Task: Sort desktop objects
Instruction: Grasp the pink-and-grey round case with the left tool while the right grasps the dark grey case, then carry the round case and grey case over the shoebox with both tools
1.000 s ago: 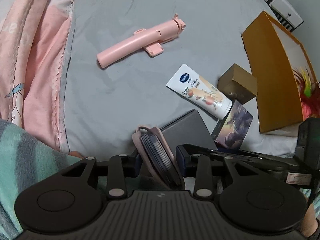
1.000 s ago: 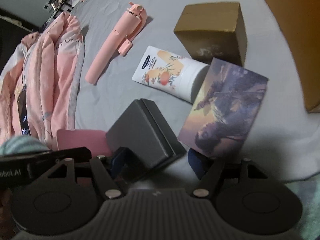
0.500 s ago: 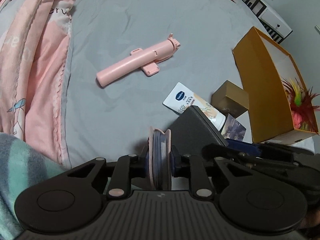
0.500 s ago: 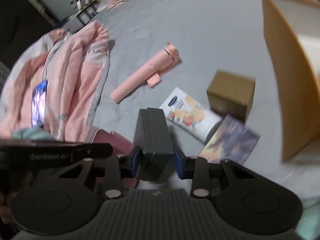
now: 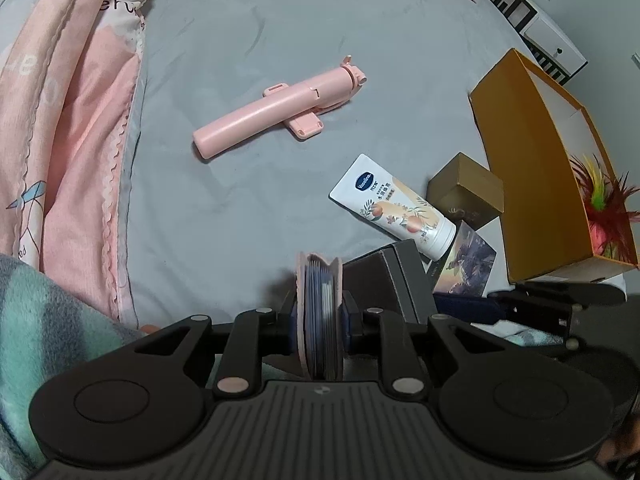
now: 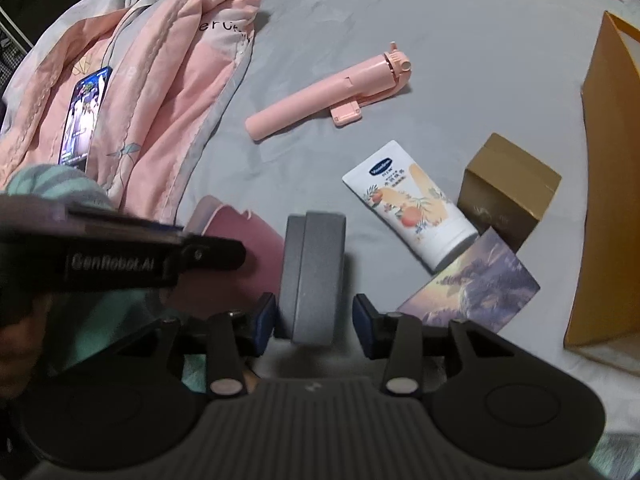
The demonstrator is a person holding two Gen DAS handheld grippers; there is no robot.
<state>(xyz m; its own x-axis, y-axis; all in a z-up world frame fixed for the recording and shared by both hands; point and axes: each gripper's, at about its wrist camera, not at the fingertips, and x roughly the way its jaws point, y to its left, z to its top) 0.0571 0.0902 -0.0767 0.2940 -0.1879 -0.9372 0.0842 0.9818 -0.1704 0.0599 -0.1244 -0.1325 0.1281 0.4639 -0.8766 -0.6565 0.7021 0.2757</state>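
My left gripper [image 5: 320, 318] is shut on a pink card holder [image 5: 319, 312] with dark sleeves inside, held upright on edge above the grey bedsheet. My right gripper [image 6: 315, 322] stands around a dark grey box [image 6: 313, 276]. Its left pad touches the box and a gap shows at the right pad, so its grip is unclear. The box also shows in the left wrist view [image 5: 394, 280], just right of the card holder. The card holder shows in the right wrist view [image 6: 244, 240], behind the left gripper's body.
On the sheet lie a pink selfie stick [image 5: 276, 110], a Vaseline tube [image 5: 394, 208], a small gold box [image 5: 466, 190] and a picture card [image 5: 466, 262]. An open orange box [image 5: 516, 152] with a feathered toy stands right. A pink quilt [image 6: 132, 80] with a phone [image 6: 84, 116] lies left.
Both grippers closed in on and lifted their objects: the card holder now stands upright in the left jaws, and the grey box stands between the right jaws, which look wider than half a second ago.
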